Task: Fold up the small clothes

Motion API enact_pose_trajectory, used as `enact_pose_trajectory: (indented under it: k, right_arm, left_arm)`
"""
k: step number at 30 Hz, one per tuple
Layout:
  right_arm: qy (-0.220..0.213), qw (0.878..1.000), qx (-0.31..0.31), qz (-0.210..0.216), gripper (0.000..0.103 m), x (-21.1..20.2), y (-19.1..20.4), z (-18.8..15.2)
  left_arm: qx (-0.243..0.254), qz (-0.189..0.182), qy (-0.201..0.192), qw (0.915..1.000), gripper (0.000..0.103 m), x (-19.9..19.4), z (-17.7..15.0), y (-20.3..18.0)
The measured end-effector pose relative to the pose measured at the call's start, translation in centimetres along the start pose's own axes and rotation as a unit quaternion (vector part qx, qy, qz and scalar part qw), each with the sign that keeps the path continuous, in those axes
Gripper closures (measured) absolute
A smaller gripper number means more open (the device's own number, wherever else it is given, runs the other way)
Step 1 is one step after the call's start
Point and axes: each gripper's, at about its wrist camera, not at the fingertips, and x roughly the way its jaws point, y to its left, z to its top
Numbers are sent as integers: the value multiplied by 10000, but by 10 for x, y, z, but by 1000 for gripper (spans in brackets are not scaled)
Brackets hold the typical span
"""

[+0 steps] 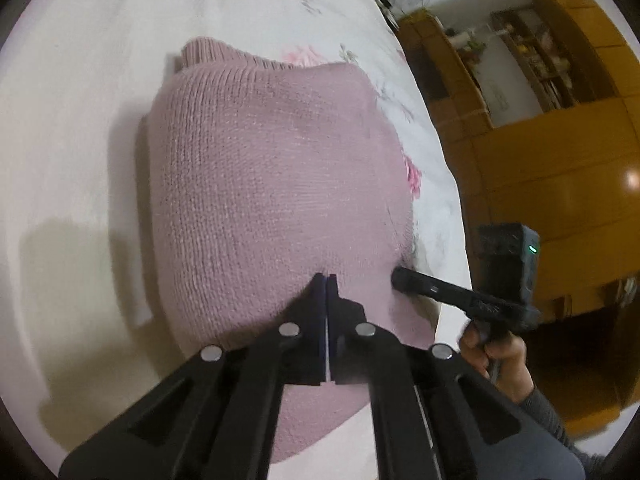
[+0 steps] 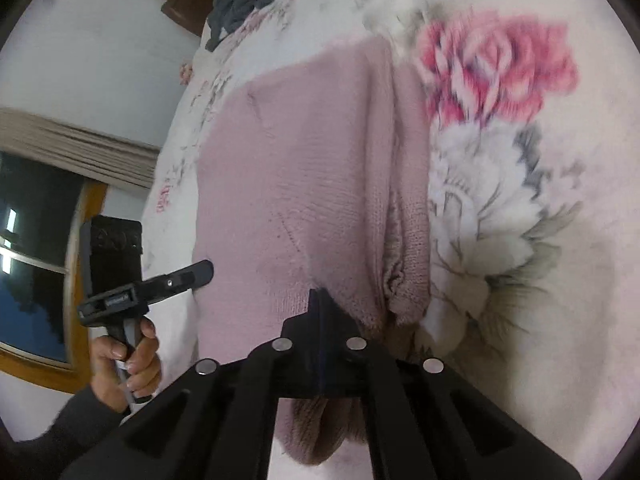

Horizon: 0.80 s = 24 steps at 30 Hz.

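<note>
A pink knit sweater point(image 1: 272, 168) lies on a bed, its ribbed hem at the far end and a folded sleeve point(image 2: 408, 216) along one side. My left gripper point(image 1: 326, 278) is shut, its tips pinching the near edge of the knit, which puckers around them. It also shows as a dark bar, the left gripper point(image 2: 202, 270), at the sweater's point(image 2: 296, 176) edge. My right gripper point(image 2: 320, 293) is shut on the near edge too, with fabric bunched below its jaws. From the left wrist view, the right gripper point(image 1: 400, 278) touches the sweater's right edge.
A white blanket point(image 2: 500, 208) with pink and grey flowers covers the bed point(image 1: 80, 128). Dark clothes point(image 2: 244, 0) are piled at its far end. The bed's edge point(image 1: 448, 184) drops off toward wooden cabinets point(image 1: 560, 140). A window point(image 2: 36, 264) is on the wall.
</note>
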Motion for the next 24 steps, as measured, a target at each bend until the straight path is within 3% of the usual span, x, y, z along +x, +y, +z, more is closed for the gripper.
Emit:
enact_pose_trajectory:
  k: [1, 2, 5, 8, 9, 12, 15, 17, 18, 19, 24]
  right_arm:
    - [-109, 9999, 13, 79, 102, -11, 8, -4]
    - [-159, 9996, -28, 239, 102, -17, 18, -6]
    - [0, 9987, -353, 360, 102, -20, 36, -24]
    - [388, 9971, -565, -345, 103, 8, 28, -37]
    - [310, 9975, -476, -422, 103, 6, 14, -38]
    - [-155, 9997, 132, -146, 103, -25, -8, -29]
    - [-335, 9974, 459, 454, 94, -51, -17, -23]
    - [-411, 9939, 732, 716, 58, -65, -27, -12]
    - [-462, 9920, 871, 791, 23, -68, -31, -6]
    - [-528, 9896, 1029, 852, 17, -69, -39, 7]
    - [-247, 9859, 1268, 1066, 16, -41, -53, 44]
  left_arm:
    - [51, -101, -45, 9999, 81, -6, -3, -4]
    - [129, -251, -76, 9996, 73, -11, -8, -10]
    - [321, -82, 89, 9994, 71, -4, -24, -14]
    - [208, -14, 243, 9995, 71, 5, -36, -8]
    - [154, -96, 225, 9996, 63, 1, -38, -10]
    - [-4, -484, -96, 9988, 20, -29, -52, -13]
    - [-87, -463, -339, 9983, 15, -53, -62, 0]
    - [-265, -257, -507, 9980, 13, -69, -65, 26]
    - [-415, -170, -538, 9975, 13, -72, -64, 38]
    - [-607, -133, -511, 9968, 13, -72, -64, 51]
    - [-663, -154, -199, 9975, 13, -54, -66, 67]
